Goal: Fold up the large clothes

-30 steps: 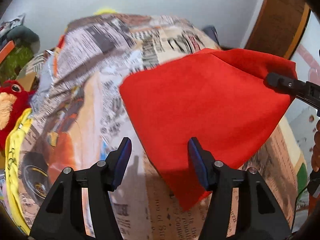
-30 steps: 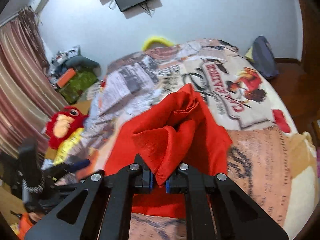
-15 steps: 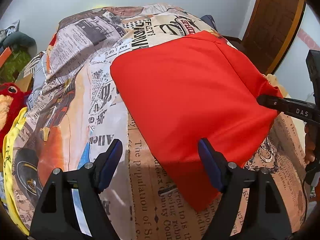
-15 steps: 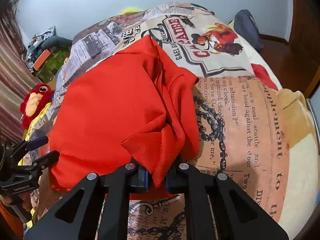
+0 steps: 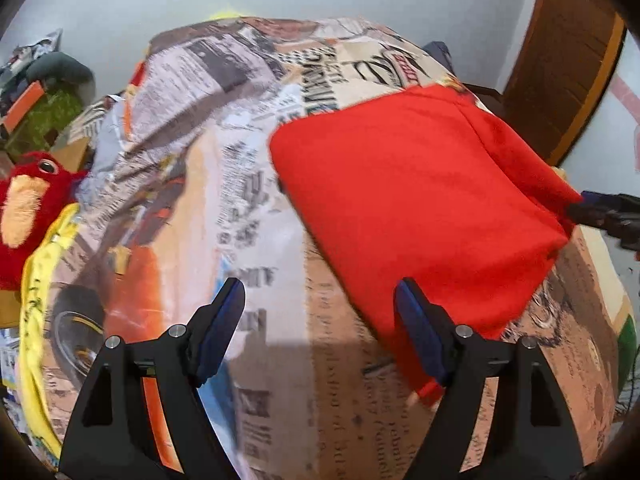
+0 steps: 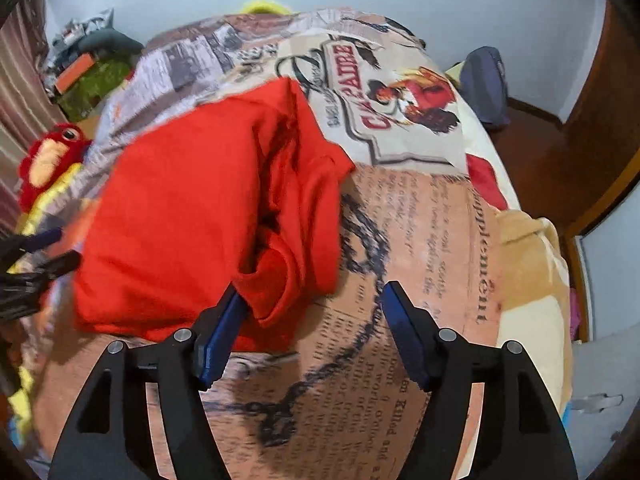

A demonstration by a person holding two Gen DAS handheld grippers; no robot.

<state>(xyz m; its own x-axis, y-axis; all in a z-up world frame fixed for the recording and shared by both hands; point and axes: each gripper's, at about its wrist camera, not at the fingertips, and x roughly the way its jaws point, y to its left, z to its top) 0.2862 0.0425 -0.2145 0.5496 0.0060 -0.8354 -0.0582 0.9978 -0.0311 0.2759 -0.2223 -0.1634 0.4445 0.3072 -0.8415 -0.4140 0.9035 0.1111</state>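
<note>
A red garment lies folded on a bed covered with a newspaper-print blanket. My left gripper is open and empty, just in front of the garment's near left corner. In the right wrist view the garment lies flat with bunched folds along its right side. My right gripper is open, its left finger against the garment's near right edge. The right gripper also shows at the right edge of the left wrist view.
A red plush toy and a yellow cloth lie at the bed's left edge. A dark bag sits on the floor beyond the bed's far right. A wooden door stands at the right.
My right gripper has opened and let go of the red garment, which now rests on the bed. My left gripper stays open near the garment's near corner.
</note>
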